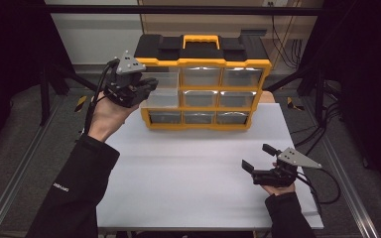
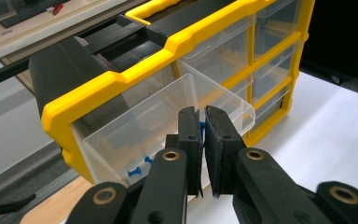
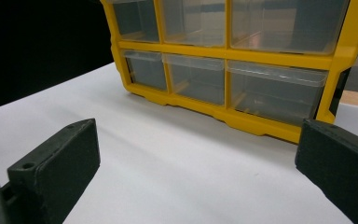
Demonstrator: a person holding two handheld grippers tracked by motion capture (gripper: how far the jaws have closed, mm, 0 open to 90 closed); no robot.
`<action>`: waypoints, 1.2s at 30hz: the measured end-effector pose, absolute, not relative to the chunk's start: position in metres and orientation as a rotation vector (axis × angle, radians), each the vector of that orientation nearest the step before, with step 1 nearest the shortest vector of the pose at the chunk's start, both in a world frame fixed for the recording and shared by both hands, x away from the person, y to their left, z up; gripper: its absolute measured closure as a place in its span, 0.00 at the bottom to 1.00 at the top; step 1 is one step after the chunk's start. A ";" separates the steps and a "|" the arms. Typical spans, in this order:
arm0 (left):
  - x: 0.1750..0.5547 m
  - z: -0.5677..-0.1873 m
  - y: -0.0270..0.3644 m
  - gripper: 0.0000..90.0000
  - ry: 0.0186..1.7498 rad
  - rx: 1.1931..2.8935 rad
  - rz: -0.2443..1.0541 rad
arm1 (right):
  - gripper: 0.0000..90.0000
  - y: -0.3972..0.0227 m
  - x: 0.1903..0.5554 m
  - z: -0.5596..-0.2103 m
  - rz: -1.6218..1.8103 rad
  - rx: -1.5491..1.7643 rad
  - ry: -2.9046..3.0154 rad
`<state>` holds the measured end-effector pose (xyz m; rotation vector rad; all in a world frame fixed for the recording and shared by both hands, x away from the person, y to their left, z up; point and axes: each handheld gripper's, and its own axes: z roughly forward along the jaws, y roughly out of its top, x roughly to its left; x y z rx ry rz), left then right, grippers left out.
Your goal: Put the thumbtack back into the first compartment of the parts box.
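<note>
So there's a yellow/black organizer cabinet (image 1: pixel 201 87) standing at the back of the white desk (image 1: pixel 193 178), 3x3 clear drawers w/ a yellow carry handle (image 1: pixel 201 39) on top. Top-left drawer (image 2: pixel 168 121) is pulled out partway, sticking out past the frame.

Left gripper (image 1: pixel 146 89) is up at that drawer, held in the person's left hand (image 1: pixel 110 116). In the left gripper view its fingers (image 2: pixel 190 135) are basically together, just a thin slit btwn them, sitting right over the drawer's front wall. Can't tell for sure if they're pinching the clear plastic or just closed in front of it. Just below and left of the fingertips, inside the drawer, a few blue push pins (image 2: pixel 137 170) on the bottom.

Right gripper (image 1: pixel 259 157) is low over the desk, well away from the cabinet, fingers (image 3: pixel 58 161) wide apart, nothing btwn them. Straight ahead of those fingers is the cabinet's bottom row of drawers (image 3: pixel 223 86), all closed.
</note>
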<state>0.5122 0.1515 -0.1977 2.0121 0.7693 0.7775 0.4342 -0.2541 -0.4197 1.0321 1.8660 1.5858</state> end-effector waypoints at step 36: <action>0.558 -0.218 0.164 0.94 0.894 2.027 0.791 | 0.00 -0.254 0.434 -0.420 1.587 1.037 1.865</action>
